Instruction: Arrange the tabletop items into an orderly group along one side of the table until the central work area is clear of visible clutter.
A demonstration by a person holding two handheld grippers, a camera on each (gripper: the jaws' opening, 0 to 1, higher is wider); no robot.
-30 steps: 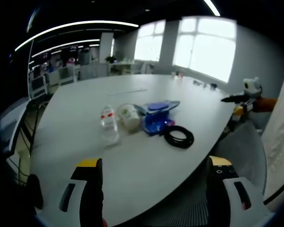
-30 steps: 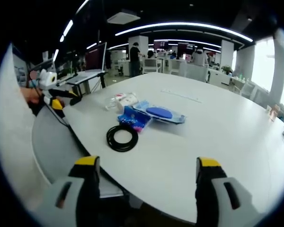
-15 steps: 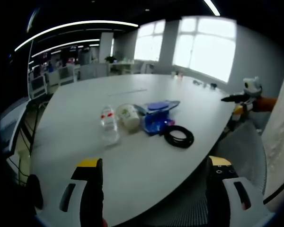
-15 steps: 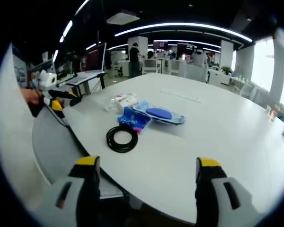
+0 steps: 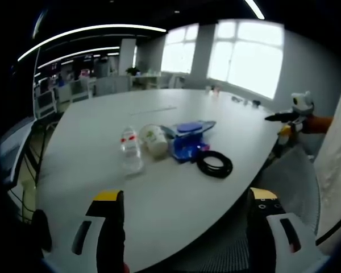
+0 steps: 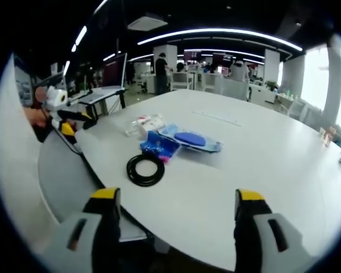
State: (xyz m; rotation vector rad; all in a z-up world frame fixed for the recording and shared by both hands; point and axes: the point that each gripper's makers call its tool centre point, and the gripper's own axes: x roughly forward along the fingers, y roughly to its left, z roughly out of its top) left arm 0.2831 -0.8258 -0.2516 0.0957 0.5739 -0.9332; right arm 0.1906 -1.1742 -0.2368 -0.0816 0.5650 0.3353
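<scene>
Grippers left (image 5: 182,227) and right (image 6: 173,224) spread, empty; cable coil (image 5: 215,164) beside pouch (image 5: 188,136)

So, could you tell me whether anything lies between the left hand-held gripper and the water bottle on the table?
Nothing visible does. Only bare table lies between the open left hand-held gripper and the water bottle; the cup and black cable coil sit off to its side.

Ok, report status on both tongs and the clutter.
Left tongs and right tongs open, empty, short of table. Bottle, cup, blue packets, cable coil bunched together, untouched. Nothing in the way.
</scene>
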